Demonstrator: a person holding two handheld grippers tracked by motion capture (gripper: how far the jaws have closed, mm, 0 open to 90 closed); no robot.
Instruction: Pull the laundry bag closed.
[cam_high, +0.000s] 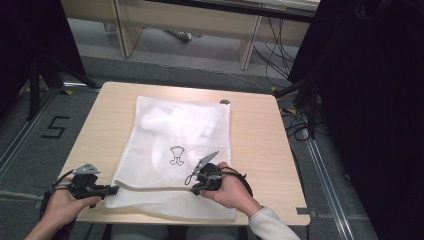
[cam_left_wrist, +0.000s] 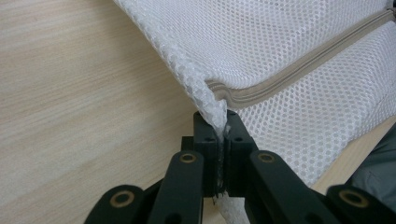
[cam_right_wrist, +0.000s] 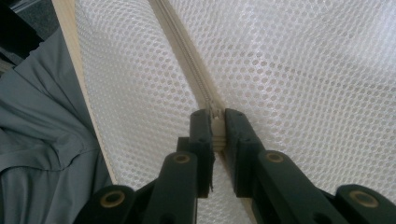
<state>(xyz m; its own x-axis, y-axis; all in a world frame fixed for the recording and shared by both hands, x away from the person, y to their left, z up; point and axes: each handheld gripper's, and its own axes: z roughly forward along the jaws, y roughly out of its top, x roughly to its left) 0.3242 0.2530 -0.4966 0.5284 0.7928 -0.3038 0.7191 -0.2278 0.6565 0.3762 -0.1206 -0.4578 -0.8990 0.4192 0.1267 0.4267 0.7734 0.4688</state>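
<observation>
One mesh bag (cam_high: 175, 150), one zipper (cam_high: 150, 189), two grippers pinching

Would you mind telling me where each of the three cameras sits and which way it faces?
High view: above the person's side, looking forward and down on the table; forearms and both hands show.
Left gripper view: rides the left gripper, looking along its jaws pinching the mesh bag corner.
Right gripper view: rides the right gripper, looking along its jaws clamped on the zipper.
Shared: both gripper views show bag and zipper.
</observation>
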